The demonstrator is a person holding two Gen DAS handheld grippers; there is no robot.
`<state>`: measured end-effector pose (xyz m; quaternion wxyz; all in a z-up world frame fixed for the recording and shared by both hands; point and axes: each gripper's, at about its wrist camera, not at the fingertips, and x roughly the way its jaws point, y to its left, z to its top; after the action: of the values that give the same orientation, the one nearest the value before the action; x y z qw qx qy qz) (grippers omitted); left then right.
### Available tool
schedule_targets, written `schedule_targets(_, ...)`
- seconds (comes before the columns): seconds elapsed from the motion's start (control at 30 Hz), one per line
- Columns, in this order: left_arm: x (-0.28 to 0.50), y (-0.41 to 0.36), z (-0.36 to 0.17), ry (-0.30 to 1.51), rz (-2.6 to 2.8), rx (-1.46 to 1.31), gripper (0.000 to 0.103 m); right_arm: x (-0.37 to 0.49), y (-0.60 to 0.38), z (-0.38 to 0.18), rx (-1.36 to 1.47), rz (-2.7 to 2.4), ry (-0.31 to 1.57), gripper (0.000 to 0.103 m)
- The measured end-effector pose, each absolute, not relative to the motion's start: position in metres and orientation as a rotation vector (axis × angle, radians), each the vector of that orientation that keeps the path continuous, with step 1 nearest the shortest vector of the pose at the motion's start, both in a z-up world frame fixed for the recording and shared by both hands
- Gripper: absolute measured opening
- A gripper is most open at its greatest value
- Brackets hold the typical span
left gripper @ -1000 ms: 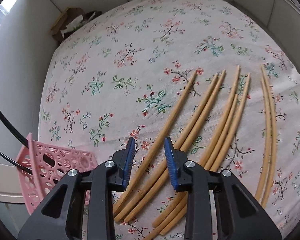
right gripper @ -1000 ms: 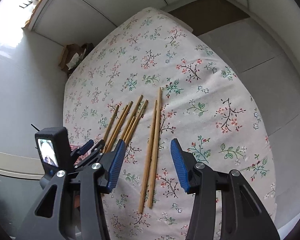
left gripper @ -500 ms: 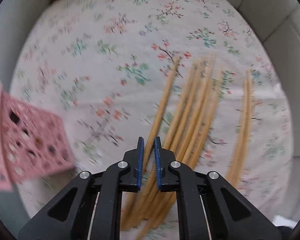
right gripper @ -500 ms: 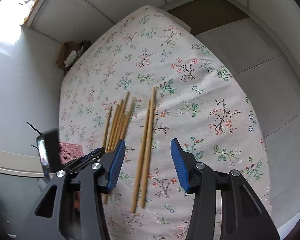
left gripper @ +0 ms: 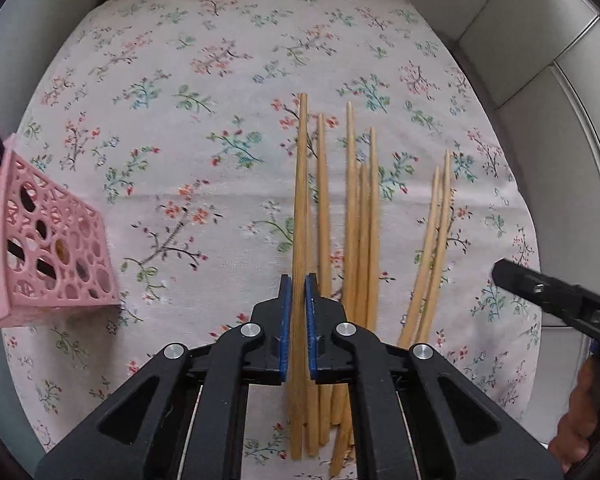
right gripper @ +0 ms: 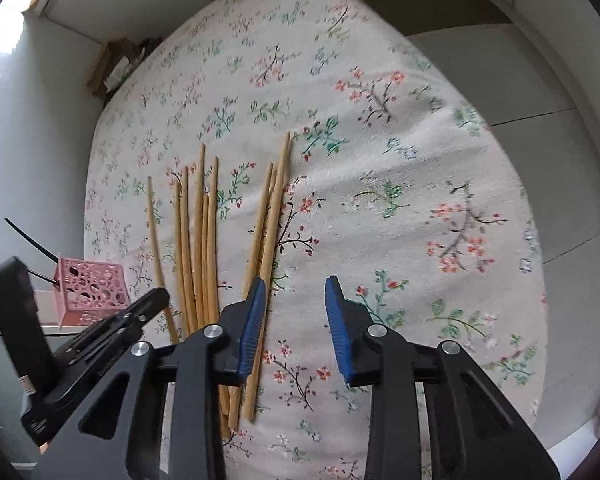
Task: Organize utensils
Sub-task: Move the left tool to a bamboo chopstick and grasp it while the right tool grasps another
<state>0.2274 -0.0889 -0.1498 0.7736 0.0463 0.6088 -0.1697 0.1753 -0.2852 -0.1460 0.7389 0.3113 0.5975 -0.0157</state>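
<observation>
The left gripper (left gripper: 296,308) has its jaws clamped on one chopstick (left gripper: 300,200); the right gripper (right gripper: 294,312) hovers, jaws wide, beside a pair (right gripper: 270,216).

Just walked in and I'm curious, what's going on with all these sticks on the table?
Someone is sorting wooden chopsticks on a flowered tablecloth with a hand-held gripper in each hand. The left gripper has its fingers shut on one chopstick, the leftmost of the main bunch. The right gripper is open and holds nothing, hovering beside a separate pair of chopsticks. A pink holder waits at the left edge of the table.
</observation>
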Motion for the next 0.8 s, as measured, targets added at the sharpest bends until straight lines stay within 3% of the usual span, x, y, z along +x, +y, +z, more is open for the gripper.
schedule_targets(0.23,0.222,-0.079,-0.129,1.254,-0.395,0.083,0.006,0.196,-0.265,-0.159,0.637,-0.013,1.345,0.030)
schedule_targets(0.37,0.214,-0.077,-0.112,1.203,-0.413,0.084,0.006,0.205,-0.256,-0.167,0.589,-0.014,1.358,0.020)
schedule_targets(0.67,0.207,-0.084,-0.089,1.108,-0.449,0.069,0.006,0.218,-0.233,-0.164,0.446,-0.031,1.341,0.018)
schedule_targets(0.8,0.199,-0.084,-0.078,1.066,-0.464,0.078,0.006,0.219,-0.222,-0.163,0.424,-0.029,1.354,0.007)
